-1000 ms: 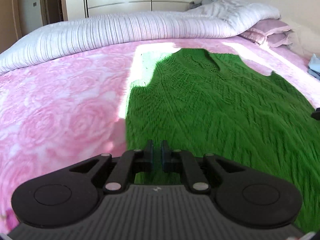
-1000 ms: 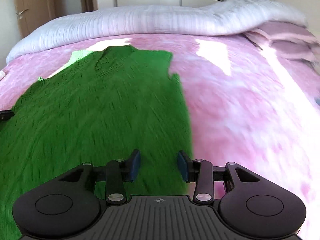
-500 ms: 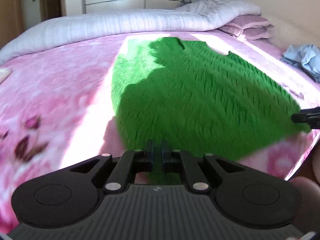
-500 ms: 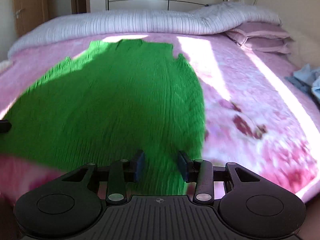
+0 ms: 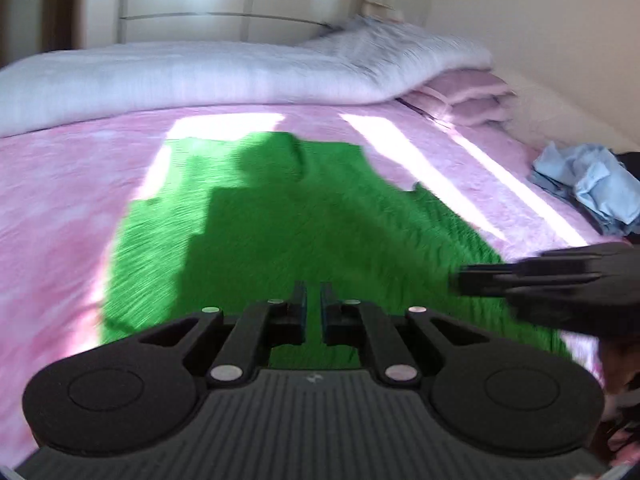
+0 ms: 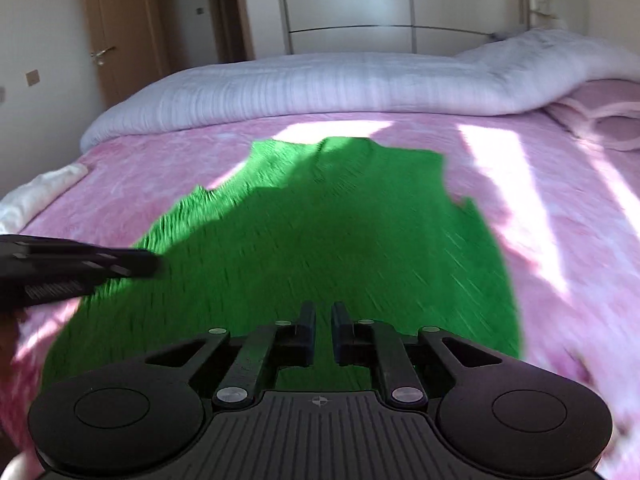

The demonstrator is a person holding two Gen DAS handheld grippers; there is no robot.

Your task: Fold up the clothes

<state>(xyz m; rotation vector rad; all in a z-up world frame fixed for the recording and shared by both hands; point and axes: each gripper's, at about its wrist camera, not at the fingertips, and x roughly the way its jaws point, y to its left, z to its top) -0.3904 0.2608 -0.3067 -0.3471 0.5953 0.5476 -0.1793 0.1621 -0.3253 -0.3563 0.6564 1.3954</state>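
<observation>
A green knitted sleeveless sweater (image 5: 304, 232) lies spread on the pink bedspread (image 5: 60, 200), neck end far from me. It also shows in the right wrist view (image 6: 328, 240). My left gripper (image 5: 313, 300) is shut on the sweater's near hem. My right gripper (image 6: 322, 316) is shut on the near hem too, further right. Each gripper shows in the other's view: the right one (image 5: 460, 280) and the left one (image 6: 152, 266). Both views are motion-blurred.
A rolled white-lilac duvet (image 5: 220, 76) lies along the far side of the bed. Pink pillows (image 5: 468, 100) lie at the right. A crumpled light-blue garment (image 5: 592, 188) lies at the right edge. Wardrobe doors (image 6: 352, 4) and a wooden door (image 6: 116, 28) stand behind.
My right gripper has closed from open onto the hem. Both grippers have pulled back and risen from the sweater, and the hem has come nearer with them.
</observation>
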